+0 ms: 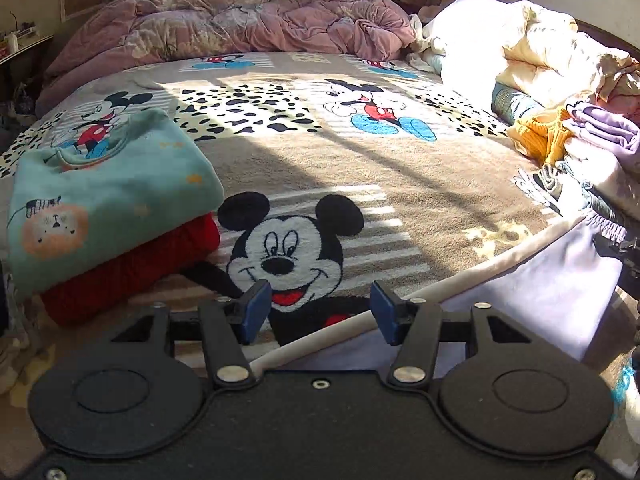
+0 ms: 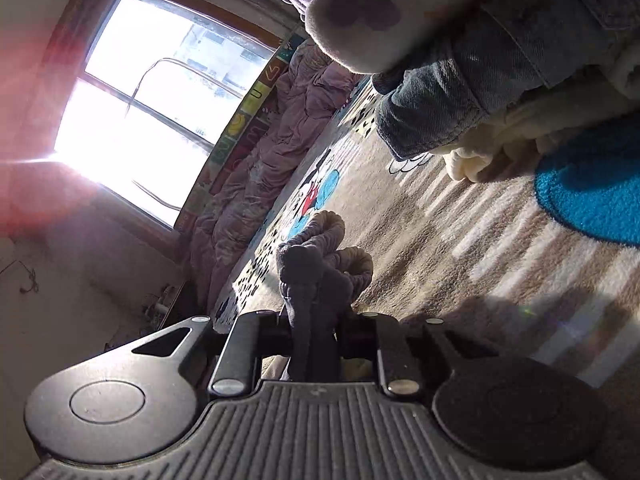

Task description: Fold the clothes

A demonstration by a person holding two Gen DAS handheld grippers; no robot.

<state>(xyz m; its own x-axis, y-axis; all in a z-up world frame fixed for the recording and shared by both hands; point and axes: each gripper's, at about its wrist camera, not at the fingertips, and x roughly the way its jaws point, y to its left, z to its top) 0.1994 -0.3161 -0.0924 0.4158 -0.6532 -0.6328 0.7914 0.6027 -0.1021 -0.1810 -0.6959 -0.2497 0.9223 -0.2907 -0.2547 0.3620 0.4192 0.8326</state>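
A lilac garment (image 1: pixel 540 292) with a pale side band hangs spread at the lower right of the left wrist view, and its gathered elastic waistband (image 1: pixel 608 232) reaches the right edge. My left gripper (image 1: pixel 320 310) is open just left of that band. Only the blanket's mouse face shows between its blue pads (image 1: pixel 256 308). My right gripper (image 2: pixel 316 328) is shut on the bunched waistband (image 2: pixel 320 264), which sticks up out of the closed jaws. The right wrist view is rolled sideways over the bed.
A folded teal lion sweatshirt (image 1: pixel 104 200) lies on a folded red garment (image 1: pixel 132 284) at the left of the cartoon-mouse blanket (image 1: pixel 340 168). Unfolded clothes (image 1: pixel 580 140), with denim (image 2: pixel 460 92) among them, are heaped on the right. A mauve quilt (image 1: pixel 240 24) and a cream quilt (image 1: pixel 520 36) lie at the back, under a window (image 2: pixel 160 100).
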